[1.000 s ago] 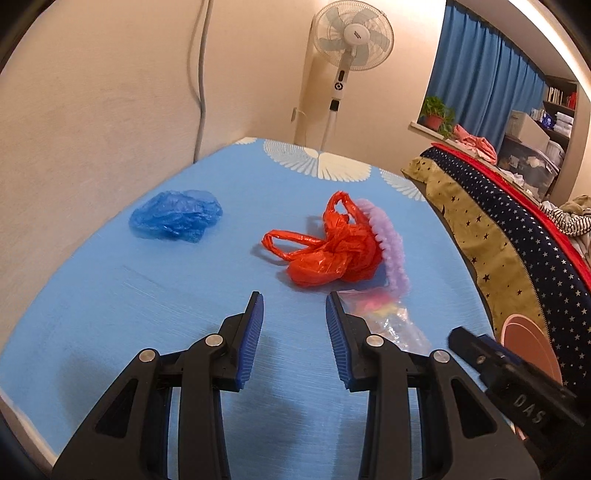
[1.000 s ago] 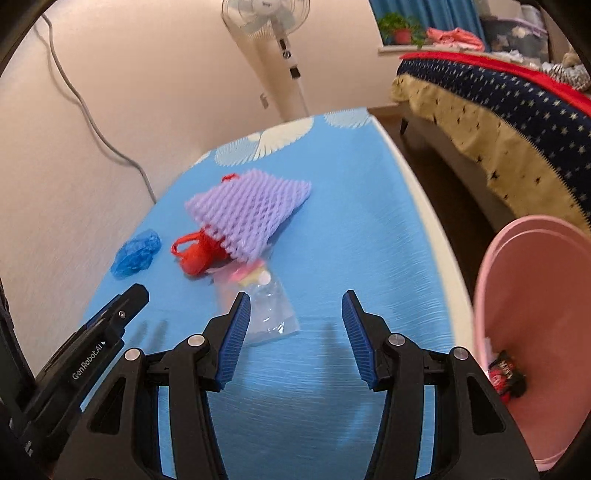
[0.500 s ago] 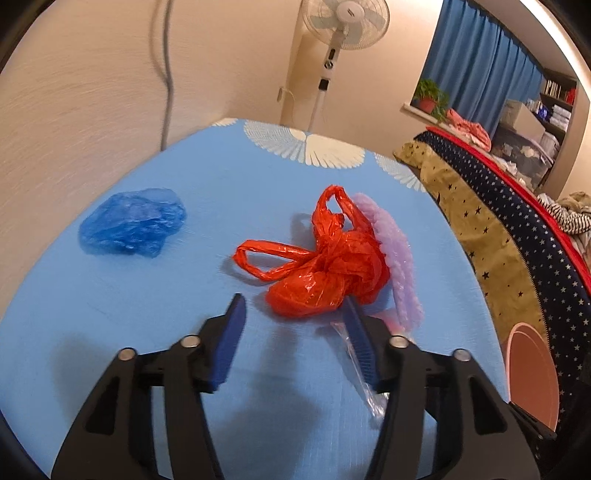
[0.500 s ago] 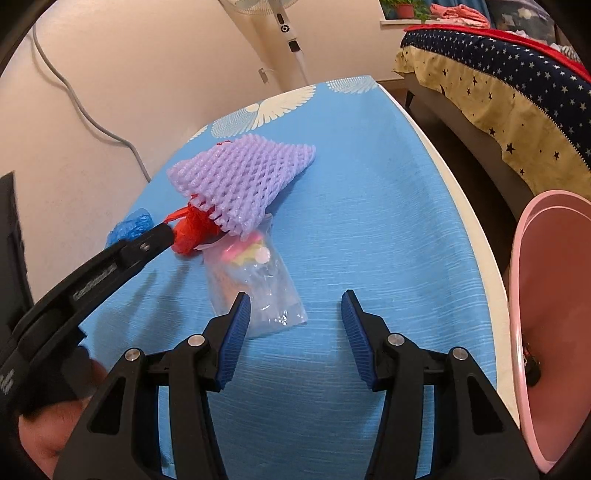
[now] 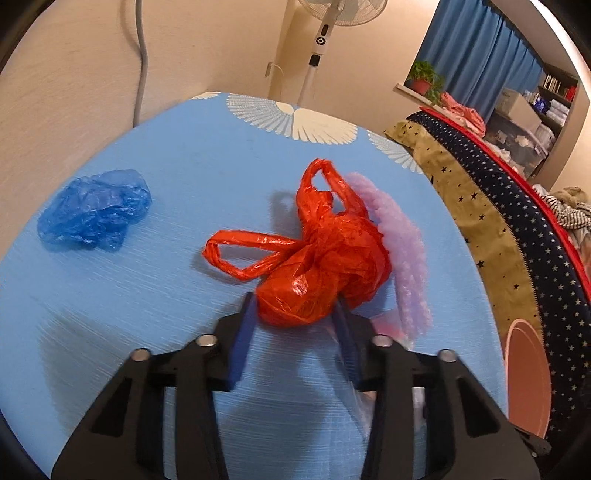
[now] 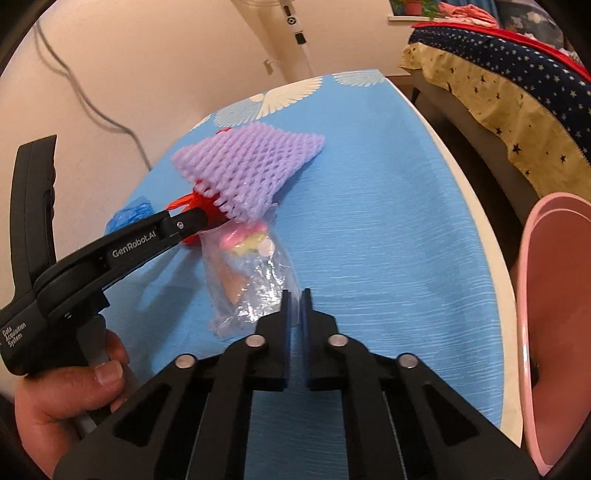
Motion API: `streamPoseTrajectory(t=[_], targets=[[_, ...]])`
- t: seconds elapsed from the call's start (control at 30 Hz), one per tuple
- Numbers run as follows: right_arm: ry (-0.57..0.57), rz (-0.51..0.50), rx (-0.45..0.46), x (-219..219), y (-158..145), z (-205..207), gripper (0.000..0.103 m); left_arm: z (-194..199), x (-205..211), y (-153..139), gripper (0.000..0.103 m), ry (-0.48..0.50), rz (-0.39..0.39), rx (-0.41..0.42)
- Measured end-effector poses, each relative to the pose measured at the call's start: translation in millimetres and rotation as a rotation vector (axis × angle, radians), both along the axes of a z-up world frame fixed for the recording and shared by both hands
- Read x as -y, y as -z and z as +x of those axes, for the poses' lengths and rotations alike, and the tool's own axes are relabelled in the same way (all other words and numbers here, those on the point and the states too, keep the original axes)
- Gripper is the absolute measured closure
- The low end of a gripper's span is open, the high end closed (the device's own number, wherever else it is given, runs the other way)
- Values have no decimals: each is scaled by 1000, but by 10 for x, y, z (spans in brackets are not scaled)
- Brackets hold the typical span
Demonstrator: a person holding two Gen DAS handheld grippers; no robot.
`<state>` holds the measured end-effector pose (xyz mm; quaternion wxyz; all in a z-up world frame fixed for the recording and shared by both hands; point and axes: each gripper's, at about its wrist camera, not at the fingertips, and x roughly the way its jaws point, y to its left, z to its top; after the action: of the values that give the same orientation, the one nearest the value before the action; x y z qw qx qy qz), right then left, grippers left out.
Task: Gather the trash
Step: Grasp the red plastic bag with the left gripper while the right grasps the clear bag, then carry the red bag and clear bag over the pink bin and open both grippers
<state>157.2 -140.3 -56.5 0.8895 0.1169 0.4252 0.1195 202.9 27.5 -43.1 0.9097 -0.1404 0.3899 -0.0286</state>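
Note:
A crumpled red plastic bag (image 5: pixel 317 273) lies mid-table against a purple foam net (image 5: pixel 406 258). My left gripper (image 5: pixel 293 306) has its jaws closing, and both pads touch the bag's near lump. In the right wrist view the net (image 6: pixel 251 173) rests over the red bag (image 6: pixel 184 201) and over the top of a clear plastic bag (image 6: pixel 251 280) of small pastel items. My right gripper (image 6: pixel 295 295) is shut on that clear bag's near right edge. A blue crumpled shoe cover (image 5: pixel 96 210) lies apart at the left.
A pink bin (image 6: pixel 554 314) stands off the table's right edge. A person's hand (image 6: pixel 66 398) holds the left gripper's handle. The blue tablecloth (image 5: pixel 147 295) meets a beige wall on the left. A standing fan (image 5: pixel 325 22) and a star-patterned bed (image 5: pixel 498 184) lie beyond.
My left gripper moved forward to the red bag, widened its jaws, then narrowed them around the bag. My right gripper's jaws went from wide apart to shut at the clear bag's edge.

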Motion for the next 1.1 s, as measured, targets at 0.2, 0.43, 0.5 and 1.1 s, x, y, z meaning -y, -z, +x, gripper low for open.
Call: streamPoseTrajectory(t=[0.2, 0.43, 0.5, 1.1], targets=[[-1, -1, 40, -22, -62, -89, 102, -119, 23, -44, 88, 2, 26, 12], [11, 27, 114, 66, -314, -261, 102, -331, -90, -243, 90, -55, 46, 44], [12, 24, 129, 88, -379, -329, 102, -402, -103, -301, 91, -62, 54, 50], [64, -10, 226, 411, -849, -901, 102, -1044, -86, -589, 91, -76, 73, 87]])
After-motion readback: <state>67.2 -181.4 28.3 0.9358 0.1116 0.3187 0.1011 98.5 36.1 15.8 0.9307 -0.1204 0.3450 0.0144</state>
